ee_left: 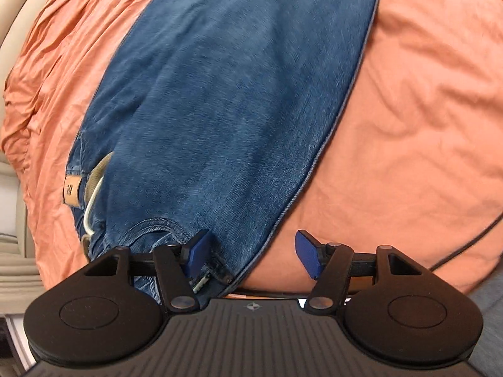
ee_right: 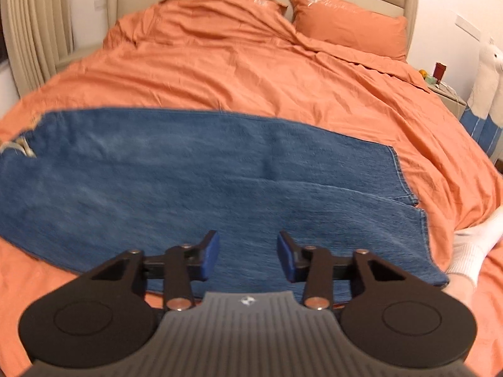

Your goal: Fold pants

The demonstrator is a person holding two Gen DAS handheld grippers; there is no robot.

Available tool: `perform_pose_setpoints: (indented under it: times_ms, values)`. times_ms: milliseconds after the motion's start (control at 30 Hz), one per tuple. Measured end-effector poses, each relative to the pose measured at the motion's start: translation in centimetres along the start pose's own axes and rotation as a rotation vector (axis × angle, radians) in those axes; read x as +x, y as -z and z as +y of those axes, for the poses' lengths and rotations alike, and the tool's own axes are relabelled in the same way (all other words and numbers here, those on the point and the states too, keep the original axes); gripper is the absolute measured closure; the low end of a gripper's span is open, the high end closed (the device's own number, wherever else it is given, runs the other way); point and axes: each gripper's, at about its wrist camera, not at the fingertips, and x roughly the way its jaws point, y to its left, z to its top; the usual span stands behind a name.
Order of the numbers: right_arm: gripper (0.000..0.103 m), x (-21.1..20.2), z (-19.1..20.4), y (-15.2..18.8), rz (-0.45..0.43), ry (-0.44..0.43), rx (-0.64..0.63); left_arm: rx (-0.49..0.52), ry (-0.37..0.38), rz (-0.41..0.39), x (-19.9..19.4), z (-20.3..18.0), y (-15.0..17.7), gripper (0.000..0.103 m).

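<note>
Gripping is my worry: jeans (ee_right: 195, 188) lie flat across the bed's (ee_right: 251, 72) near side, both jaws spread, left gripper (ee_left: 251, 253) straddling the waistband corner, right gripper (ee_right: 248, 256) over the leg; pinching one layer would skew the fold.

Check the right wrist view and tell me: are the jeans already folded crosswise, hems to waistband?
No, the jeans lie at full length across the orange duvet, hems far from the waistband end.

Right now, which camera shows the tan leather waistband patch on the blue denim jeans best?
The left wrist view: the tan leather patch sits clear at the blue denim jeans' waistband. The right wrist view shows only the legs and hems, no patch.
</note>
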Motion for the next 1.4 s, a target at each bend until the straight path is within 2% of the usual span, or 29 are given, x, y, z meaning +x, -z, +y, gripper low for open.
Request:
perform_pose_setpoints:
  times_ms: [67,133,167,200,233,300,433,533,633,833,867,900,967,1100,1200,1400]
  values:
    - [0.076,0.4,-0.5,0.0,0.023,-0.003,-0.042,0.025,-0.041,0.011,0.7,-0.6,0.0,0.045]
    - [0.078,0.4,-1.3,-0.1,0.041,-0.003,-0.100,0.029,-0.080,0.018,1.0,-0.9,-0.2,0.063]
    - [0.080,0.4,-1.8,-0.1,0.052,-0.006,-0.134,0.025,-0.083,0.020,1.1,-1.0,-0.2,0.067]
    - [0.083,0.3,-2.2,-0.1,0.065,-0.005,-0.168,0.020,-0.089,0.017,1.1,-1.0,-0.2,0.076]
    - [0.083,0.3,-2.8,-0.1,0.082,0.004,-0.209,0.007,-0.094,0.012,0.9,-0.9,-0.2,0.085]
    - [0.083,0.2,-4.1,-0.4,0.122,0.026,-0.294,-0.057,-0.094,-0.001,0.3,-0.1,-0.7,0.095]
    - [0.084,0.5,-7.3,-0.8,0.223,0.062,-0.488,-0.257,-0.145,-0.079,-2.4,2.4,-1.2,0.096]
    - [0.083,1.8,-9.5,0.2,0.330,0.093,-0.644,-0.393,-0.200,-0.142,-4.4,4.3,-1.5,0.096]
    - [0.073,3.4,-11.0,2.7,0.404,0.094,-0.778,-0.468,-0.228,-0.156,-5.4,5.2,-1.9,0.096]
    - [0.074,6.7,-11.4,7.1,0.411,0.121,-0.958,-0.571,-0.244,-0.149,-5.8,5.7,-2.8,0.096]
    - [0.081,7.1,-11.3,7.7,0.405,0.135,-0.986,-0.583,-0.247,-0.149,-6.0,5.4,-3.0,0.096]
    - [0.092,7.4,-11.2,7.9,0.398,0.154,-1.004,-0.594,-0.252,-0.149,-6.6,4.9,-3.0,0.096]
    - [0.103,7.4,-11.0,8.1,0.370,0.187,-1.020,-0.610,-0.259,-0.153,-6.7,5.0,-2.9,0.096]
    - [0.103,6.3,-11.2,7.8,0.304,0.229,-0.999,-0.674,-0.277,-0.187,-7.4,5.7,-2.7,0.096]
    - [0.103,4.7,-11.4,6.2,0.222,0.300,-0.950,-0.699,-0.321,-0.237,-8.9,7.1,-2.9,0.097]
    - [0.103,0.5,-11.7,-1.2,0.062,0.427,-0.779,-0.765,-0.403,-0.346,-14.0,11.7,-3.9,0.097]
